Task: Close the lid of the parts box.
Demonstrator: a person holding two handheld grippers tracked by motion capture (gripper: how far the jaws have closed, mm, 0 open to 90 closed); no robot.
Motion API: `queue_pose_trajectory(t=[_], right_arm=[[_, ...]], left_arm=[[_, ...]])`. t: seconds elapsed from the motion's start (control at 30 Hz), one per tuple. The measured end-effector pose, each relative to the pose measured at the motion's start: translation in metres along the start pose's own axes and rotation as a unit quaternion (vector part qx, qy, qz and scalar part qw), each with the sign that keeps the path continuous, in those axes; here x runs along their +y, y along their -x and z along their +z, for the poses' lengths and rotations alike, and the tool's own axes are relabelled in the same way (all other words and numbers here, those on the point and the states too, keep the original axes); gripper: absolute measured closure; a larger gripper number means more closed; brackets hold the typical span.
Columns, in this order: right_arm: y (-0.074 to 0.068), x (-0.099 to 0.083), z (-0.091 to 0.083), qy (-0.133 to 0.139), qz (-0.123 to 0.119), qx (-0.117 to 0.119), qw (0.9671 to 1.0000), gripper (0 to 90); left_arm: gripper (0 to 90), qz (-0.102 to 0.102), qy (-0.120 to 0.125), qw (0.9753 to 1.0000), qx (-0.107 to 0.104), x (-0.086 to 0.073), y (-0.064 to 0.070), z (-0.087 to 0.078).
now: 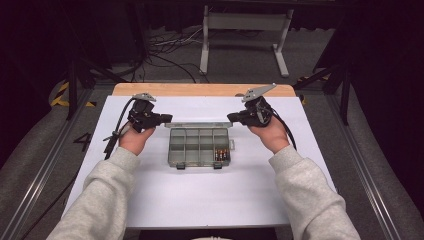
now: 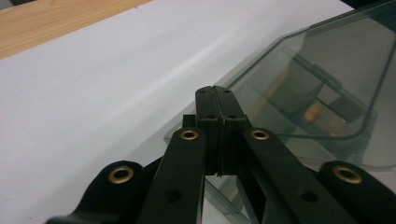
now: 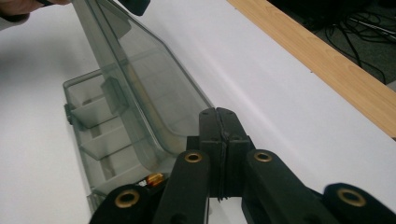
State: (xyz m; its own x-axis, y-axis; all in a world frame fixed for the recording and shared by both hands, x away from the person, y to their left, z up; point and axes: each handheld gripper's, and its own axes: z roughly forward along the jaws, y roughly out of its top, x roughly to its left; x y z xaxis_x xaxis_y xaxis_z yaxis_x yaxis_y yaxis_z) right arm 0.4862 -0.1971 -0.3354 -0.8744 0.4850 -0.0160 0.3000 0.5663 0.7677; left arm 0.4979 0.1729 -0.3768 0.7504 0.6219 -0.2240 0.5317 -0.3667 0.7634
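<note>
Organizer box [image 1: 199,146] sits mid-counter [image 1: 150,195], its clear lid [image 1: 198,125] standing up along the far edge, hinged open. Over on the left, the left gripper [image 1: 167,118] has its jaws pressed together right at the lid's left corner; in the left gripper view the lid [image 2: 322,88] lies just beyond the closed tips, so it looks like a push or a steady rather than a pinch, though I cannot tell if any plastic is caught between them. In the middle, the compartments are mostly bare, with batteries [image 1: 221,154] in the near right one. On the right, the right gripper [image 1: 231,117] mirrors it, jaws together at the lid's right corner [image 3: 140,88]. My read: move both corners evenly, same pace, so the lid swings without twisting and the box doesn't skid on the white counter.
</note>
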Motion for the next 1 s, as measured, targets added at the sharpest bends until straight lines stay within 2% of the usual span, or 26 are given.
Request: queue_pose_trajectory(t=[0.03, 0.17, 0.37, 0.6, 0.77, 1.0], right_arm=[[-0.002, 0.0, -0.001, 0.001, -0.001, 0.003, 1.0, 90.0], [-0.01, -0.001, -0.005, 0.008, -0.006, 0.012, 0.9999, 90.0], [-0.019, -0.003, -0.008, 0.009, -0.002, 0.024, 0.9997, 90.0], [-0.031, -0.006, -0.006, -0.007, -0.006, 0.035, 0.9994, 90.0], [-0.035, -0.01, -0.001, -0.02, -0.009, 0.04, 0.9989, 90.0], [-0.04, -0.019, 0.003, -0.032, -0.006, 0.046, 0.9984, 90.0]], left_arm=[[89.5, -0.004, 0.003, 1.0, -0.005, -0.001, 0.002, -0.001], [89.5, 0.003, 0.008, 0.9998, -0.019, -0.004, 0.008, -0.007], [89.4, 0.011, 0.001, 0.9993, -0.035, -0.01, 0.019, -0.015], [89.4, 0.017, -0.003, 0.9986, -0.051, -0.017, 0.028, -0.021], [89.4, 0.02, -0.009, 0.9986, -0.049, -0.02, 0.033, -0.024], [89.4, 0.022, -0.017, 0.9978, -0.06, -0.028, 0.038, -0.023]])
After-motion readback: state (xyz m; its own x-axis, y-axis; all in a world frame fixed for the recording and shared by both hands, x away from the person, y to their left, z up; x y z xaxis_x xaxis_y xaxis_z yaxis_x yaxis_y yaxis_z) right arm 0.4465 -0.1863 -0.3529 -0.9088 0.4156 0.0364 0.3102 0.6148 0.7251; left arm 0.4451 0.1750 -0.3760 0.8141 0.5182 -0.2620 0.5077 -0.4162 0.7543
